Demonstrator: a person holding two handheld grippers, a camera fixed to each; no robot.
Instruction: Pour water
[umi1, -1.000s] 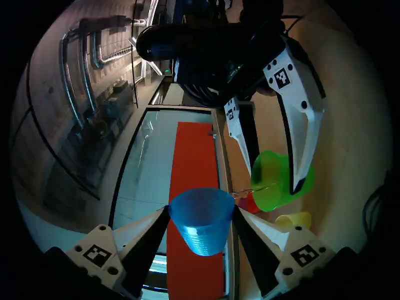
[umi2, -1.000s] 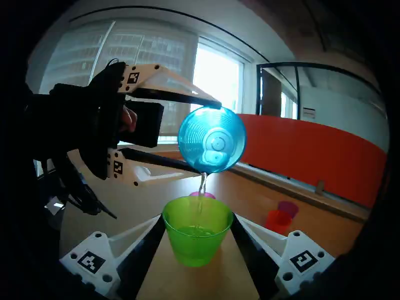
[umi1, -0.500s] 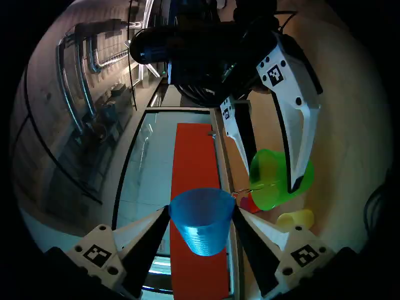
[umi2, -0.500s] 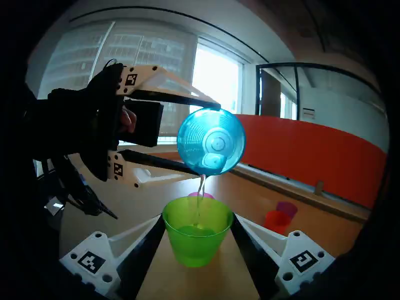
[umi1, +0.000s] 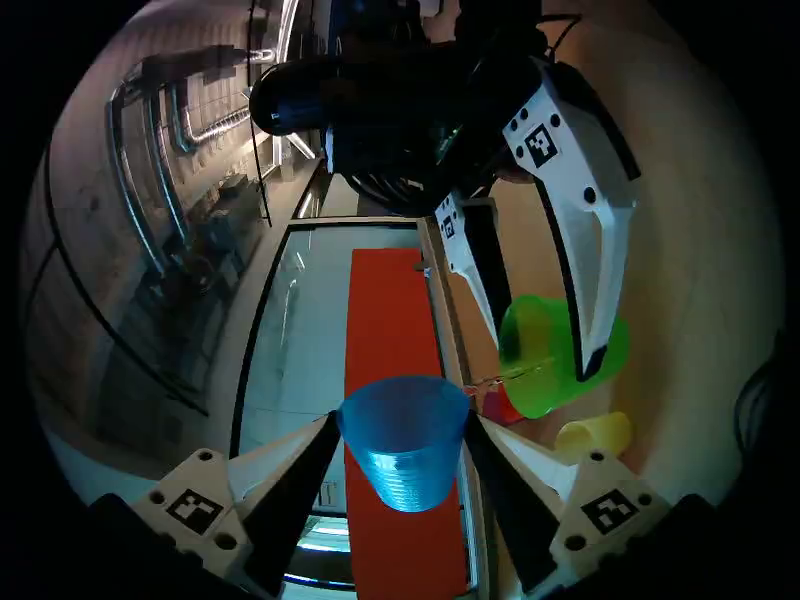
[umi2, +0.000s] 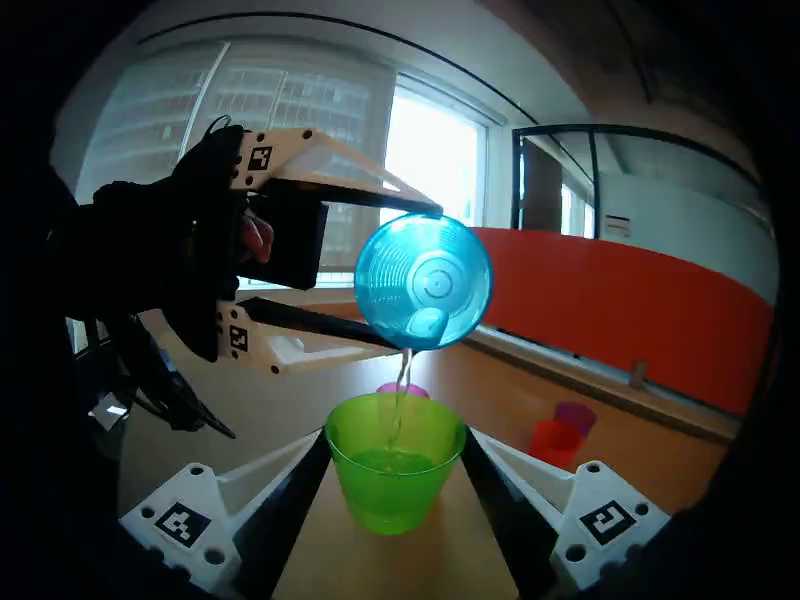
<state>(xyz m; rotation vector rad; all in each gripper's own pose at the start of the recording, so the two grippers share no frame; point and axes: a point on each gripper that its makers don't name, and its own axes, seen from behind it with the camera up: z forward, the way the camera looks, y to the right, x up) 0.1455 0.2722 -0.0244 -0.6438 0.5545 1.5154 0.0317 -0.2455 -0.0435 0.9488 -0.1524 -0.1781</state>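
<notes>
The wooden table (umi2: 520, 385) spreads under and ahead of the right claw (umi2: 396, 438), with open wood on its left. The table's far edge runs along an orange partition (umi2: 640, 300) ahead and to the right. A gloved hand (umi2: 160, 255) brings the left claw (umi2: 420, 280) in from the left, above and just beyond the right claw's tips.

The right claw is clenched on the green cup (umi2: 392, 495), a finger pressing each side. The cup stands upright, mouth up, partly filled. The left claw grasps the blue cup (umi2: 440, 265), which is tipped so its long axis lies near level. Its mouth faces the right claw and its lip is directly over the green cup.

A red cup (umi2: 553, 440) and a purple cup (umi2: 576, 414) sit ahead and to the right, near the far edge and well apart from the green cup. A thin stream of water (umi2: 400, 385) falls from the lip into the green cup.
</notes>
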